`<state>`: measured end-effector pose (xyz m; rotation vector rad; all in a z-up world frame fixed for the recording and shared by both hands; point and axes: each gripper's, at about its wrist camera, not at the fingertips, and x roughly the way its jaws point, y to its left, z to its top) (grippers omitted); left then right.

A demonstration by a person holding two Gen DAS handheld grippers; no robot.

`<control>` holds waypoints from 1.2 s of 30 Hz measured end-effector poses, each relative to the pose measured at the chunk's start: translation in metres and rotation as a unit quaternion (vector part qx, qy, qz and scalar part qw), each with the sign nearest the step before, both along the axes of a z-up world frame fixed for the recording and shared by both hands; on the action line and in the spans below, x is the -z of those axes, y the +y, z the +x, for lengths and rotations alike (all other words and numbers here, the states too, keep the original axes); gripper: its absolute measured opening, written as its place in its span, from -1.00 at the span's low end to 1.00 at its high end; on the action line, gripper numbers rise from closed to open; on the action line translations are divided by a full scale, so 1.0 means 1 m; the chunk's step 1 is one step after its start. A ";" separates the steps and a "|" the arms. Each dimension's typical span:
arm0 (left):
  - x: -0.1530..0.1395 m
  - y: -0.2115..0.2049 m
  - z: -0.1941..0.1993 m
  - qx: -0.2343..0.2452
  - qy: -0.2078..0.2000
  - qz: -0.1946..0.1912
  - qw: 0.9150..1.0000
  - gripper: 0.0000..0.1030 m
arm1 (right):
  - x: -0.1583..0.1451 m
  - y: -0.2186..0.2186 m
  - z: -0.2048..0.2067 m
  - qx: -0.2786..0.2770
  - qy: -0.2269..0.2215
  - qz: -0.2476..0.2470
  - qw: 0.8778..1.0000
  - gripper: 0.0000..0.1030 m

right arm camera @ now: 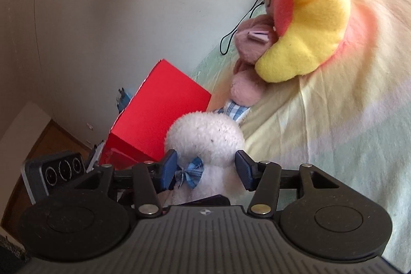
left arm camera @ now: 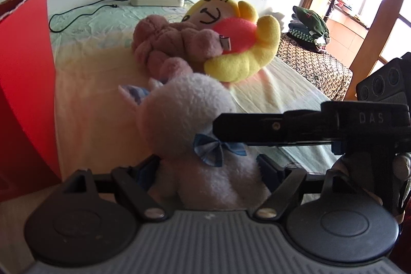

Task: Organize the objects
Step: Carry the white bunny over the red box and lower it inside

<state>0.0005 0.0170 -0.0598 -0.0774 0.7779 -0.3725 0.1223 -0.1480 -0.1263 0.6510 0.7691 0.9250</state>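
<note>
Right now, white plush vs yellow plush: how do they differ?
The white plush is fuzzy, wears a blue bow, and sits upright between both hand-held grippers; the yellow plush is smooth, has a red patch, and lies farther back against the pink plush. Both are soft toys on the bed.

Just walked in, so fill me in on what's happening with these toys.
A person holds a gripper in each hand, both around the white plush on the bed. The left gripper squeezes its body; the right gripper brackets its neck. A pink plush and yellow plush lie beyond, a red box alongside.
</note>
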 end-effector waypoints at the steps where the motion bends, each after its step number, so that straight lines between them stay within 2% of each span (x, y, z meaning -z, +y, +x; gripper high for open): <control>1: 0.000 -0.001 0.000 0.000 -0.001 0.003 1.000 0.53 | -0.001 0.001 -0.001 -0.004 -0.008 -0.003 1.000 -0.15; 4: 0.000 -0.004 -0.002 -0.005 -0.008 0.016 1.000 0.48 | -0.006 0.004 -0.007 -0.017 -0.040 0.000 0.999 -0.43; 6: -0.002 -0.003 -0.005 -0.006 -0.020 0.014 1.000 0.47 | -0.008 0.004 -0.011 -0.019 -0.061 -0.002 0.998 -0.48; 9: -0.006 -0.007 -0.012 -0.006 -0.043 0.023 0.999 0.45 | -0.009 0.006 -0.014 -0.010 -0.072 -0.003 0.997 -0.49; 13: -0.017 -0.008 -0.023 -0.004 -0.076 0.029 0.997 0.45 | -0.021 0.002 -0.033 0.009 -0.124 -0.018 0.992 -0.50; 17: -0.037 -0.002 -0.030 -0.005 -0.100 0.025 0.995 0.45 | -0.036 0.000 -0.051 0.028 -0.148 -0.010 0.988 -0.49; 21: -0.066 0.008 -0.045 -0.006 -0.147 0.029 0.989 0.45 | -0.064 0.009 -0.064 0.033 -0.201 -0.006 0.979 -0.49; 25: -0.095 0.022 -0.056 -0.012 -0.197 0.045 0.979 0.45 | -0.094 0.024 -0.070 0.035 -0.244 0.006 0.969 -0.49; 30: -0.120 0.055 -0.057 -0.027 -0.221 0.061 0.973 0.45 | -0.117 0.056 -0.062 0.025 -0.261 0.021 0.965 -0.49; 34: -0.129 0.081 -0.049 -0.052 -0.239 0.101 0.964 0.45 | -0.122 0.093 -0.045 0.013 -0.266 0.031 0.963 -0.49; 36: -0.132 0.095 -0.040 -0.064 -0.236 0.112 0.963 0.45 | -0.123 0.111 -0.034 0.010 -0.258 0.031 0.966 -0.49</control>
